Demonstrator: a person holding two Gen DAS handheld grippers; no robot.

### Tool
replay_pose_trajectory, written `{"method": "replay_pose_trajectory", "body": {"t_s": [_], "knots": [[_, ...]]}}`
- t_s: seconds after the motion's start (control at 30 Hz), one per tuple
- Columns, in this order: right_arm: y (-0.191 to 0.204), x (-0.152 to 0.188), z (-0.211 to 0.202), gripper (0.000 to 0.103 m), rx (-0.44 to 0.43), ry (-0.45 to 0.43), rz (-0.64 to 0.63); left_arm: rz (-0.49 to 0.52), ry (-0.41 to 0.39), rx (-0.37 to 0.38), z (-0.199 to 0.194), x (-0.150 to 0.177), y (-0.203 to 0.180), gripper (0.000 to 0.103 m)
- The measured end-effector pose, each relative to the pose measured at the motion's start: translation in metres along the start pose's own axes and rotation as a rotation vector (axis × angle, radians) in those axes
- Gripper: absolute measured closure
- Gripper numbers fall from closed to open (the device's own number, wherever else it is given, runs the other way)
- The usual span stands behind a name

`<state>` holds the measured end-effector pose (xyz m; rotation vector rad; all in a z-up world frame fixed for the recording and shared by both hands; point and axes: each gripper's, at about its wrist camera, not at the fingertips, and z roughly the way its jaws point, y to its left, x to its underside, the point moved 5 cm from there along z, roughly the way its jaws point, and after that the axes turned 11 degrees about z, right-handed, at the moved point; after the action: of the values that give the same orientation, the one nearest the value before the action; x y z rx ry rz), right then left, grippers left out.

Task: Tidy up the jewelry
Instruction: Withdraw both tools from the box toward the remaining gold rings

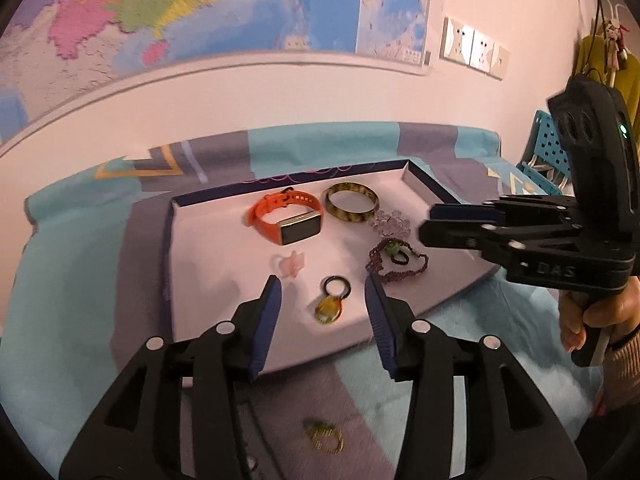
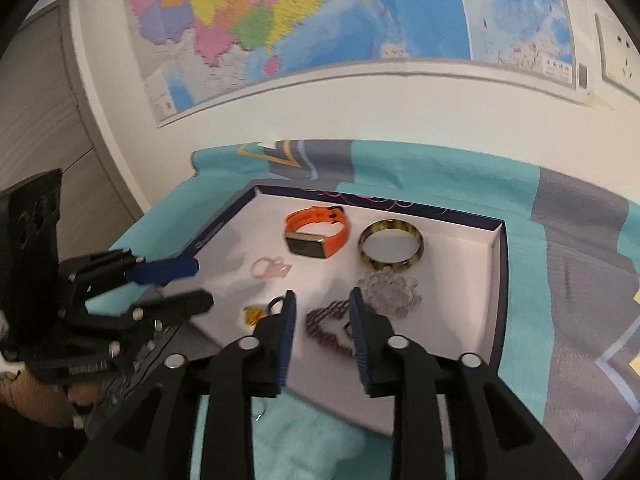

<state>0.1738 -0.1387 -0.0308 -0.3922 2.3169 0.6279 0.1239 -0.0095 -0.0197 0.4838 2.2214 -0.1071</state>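
Note:
A shallow white tray [image 1: 208, 264] with a dark rim lies on the patterned cloth. It holds an orange smart band [image 1: 286, 218], a tortoiseshell bangle [image 1: 351, 208], a clear bead bracelet [image 1: 390, 224], a dark purple bead necklace [image 1: 396, 262], a pink ring [image 1: 290, 266] and a yellow pendant on a black ring [image 1: 330, 304]. My left gripper [image 1: 324, 292] is open and empty above the pendant. My right gripper [image 2: 322, 308] is open and empty above the purple necklace [image 2: 328, 326]. The right gripper also shows in the left wrist view [image 1: 428, 224] at the tray's right side.
A small green and gold piece [image 1: 324, 436] lies on the cloth in front of the tray. A map hangs on the wall behind. Wall sockets [image 1: 474, 48] and a blue perforated rack [image 1: 548, 152] are at the right. A dark keyboard-like edge [image 2: 140, 364] lies left of the tray.

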Motion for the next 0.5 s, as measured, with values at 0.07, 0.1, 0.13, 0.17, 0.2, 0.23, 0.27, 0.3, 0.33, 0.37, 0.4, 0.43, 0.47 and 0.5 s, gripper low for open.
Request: {"method": "replay_pose_trajectory", "body": {"t_s": [0.07,0.1,0.13,0.17,0.2,0.23,0.27,0.3,0.33,0.37,0.4,0.43,0.47,0.5], "knots": [[0.006,0.007,-0.008,0.067,-0.003,-0.003,-0.022,-0.008,-0.007,0.004,-0.009,0.006,0.002,0.056],[0.009,0.014,-0.013,0.066,-0.002,-0.003,-0.038,-0.012,-0.010,0.006,-0.014,0.011,0.003,0.055],[0.010,0.018,-0.016,0.065,-0.004,-0.004,-0.046,-0.012,-0.011,0.007,-0.018,0.015,0.004,0.054],[0.012,0.024,-0.019,0.064,-0.012,0.002,-0.050,-0.009,-0.010,0.011,-0.022,0.021,0.003,0.053],[0.014,0.032,-0.022,0.064,-0.021,0.014,-0.054,-0.004,-0.005,0.013,-0.025,0.027,0.002,0.052],[0.015,0.037,-0.022,0.063,-0.021,0.024,-0.059,-0.001,-0.001,0.015,-0.027,0.031,0.002,0.051],[0.016,0.044,-0.021,0.062,-0.010,0.037,-0.068,0.002,0.006,0.021,-0.028,0.036,0.001,0.051],[0.017,0.050,-0.020,0.061,-0.002,0.046,-0.073,0.007,0.017,0.036,-0.030,0.042,-0.001,0.051],[0.018,0.058,-0.016,0.061,-0.001,0.068,-0.076,0.013,0.023,0.047,-0.030,0.045,-0.003,0.051],[0.020,0.062,-0.014,0.061,-0.002,0.078,-0.075,0.021,0.031,0.050,-0.030,0.050,-0.005,0.051],[0.020,0.067,-0.011,0.061,0.000,0.089,-0.074,0.030,0.043,0.051,-0.030,0.055,-0.007,0.051],[0.021,0.071,-0.007,0.061,0.003,0.099,-0.075,0.033,0.051,0.055,-0.030,0.059,-0.009,0.051],[0.023,0.075,-0.005,0.061,0.007,0.106,-0.074,0.033,0.059,0.057,-0.030,0.063,-0.010,0.051],[0.025,0.078,-0.002,0.061,0.011,0.114,-0.074,0.031,0.064,0.057,-0.030,0.066,-0.011,0.051]]}}
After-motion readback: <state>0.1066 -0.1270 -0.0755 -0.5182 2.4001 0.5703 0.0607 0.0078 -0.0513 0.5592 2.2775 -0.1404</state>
